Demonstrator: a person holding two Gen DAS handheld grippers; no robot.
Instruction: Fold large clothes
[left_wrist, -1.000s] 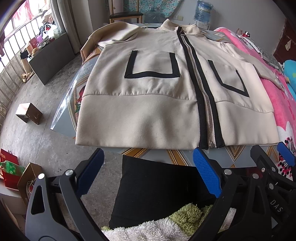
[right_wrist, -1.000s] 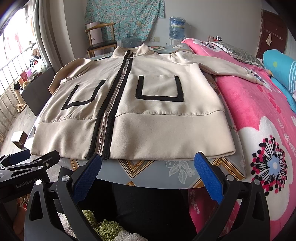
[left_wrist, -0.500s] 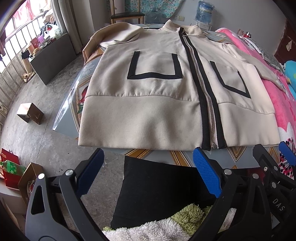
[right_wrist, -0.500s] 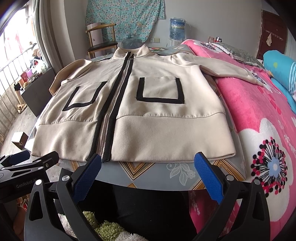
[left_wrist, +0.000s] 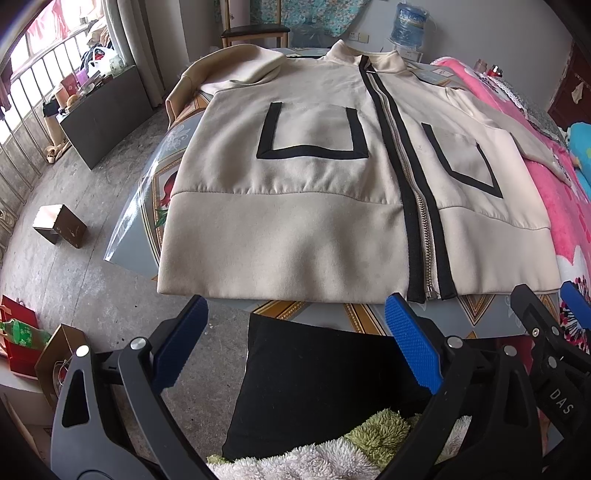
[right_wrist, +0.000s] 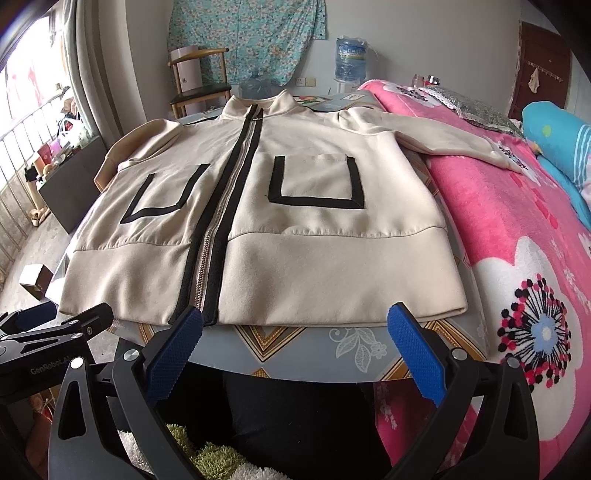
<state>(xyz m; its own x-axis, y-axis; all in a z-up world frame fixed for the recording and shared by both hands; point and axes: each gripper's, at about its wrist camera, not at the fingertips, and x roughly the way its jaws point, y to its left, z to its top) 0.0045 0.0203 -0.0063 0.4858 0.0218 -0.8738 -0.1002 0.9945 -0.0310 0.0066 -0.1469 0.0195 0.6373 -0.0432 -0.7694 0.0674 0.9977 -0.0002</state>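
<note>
Nothing folded yet — jacket (left_wrist: 295, 221) lies flat, zipped, just ahead of both tools. Left gripper (left_wrist: 295, 332) and right gripper (right_wrist: 291, 332) spread wide, holding nothing — all folds remain.

Table and its load
We see a patterned table (right_wrist: 369, 350) bearing the zipped cream jacket (right_wrist: 295, 266) flat, one sleeve (right_wrist: 461, 142) reaching onto the pink bed (right_wrist: 517, 229).

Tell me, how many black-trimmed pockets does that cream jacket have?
2. One pocket lies right of the zipper in the right wrist view, the other pocket left of it. The jacket lies front up, so its back is hidden.
</note>
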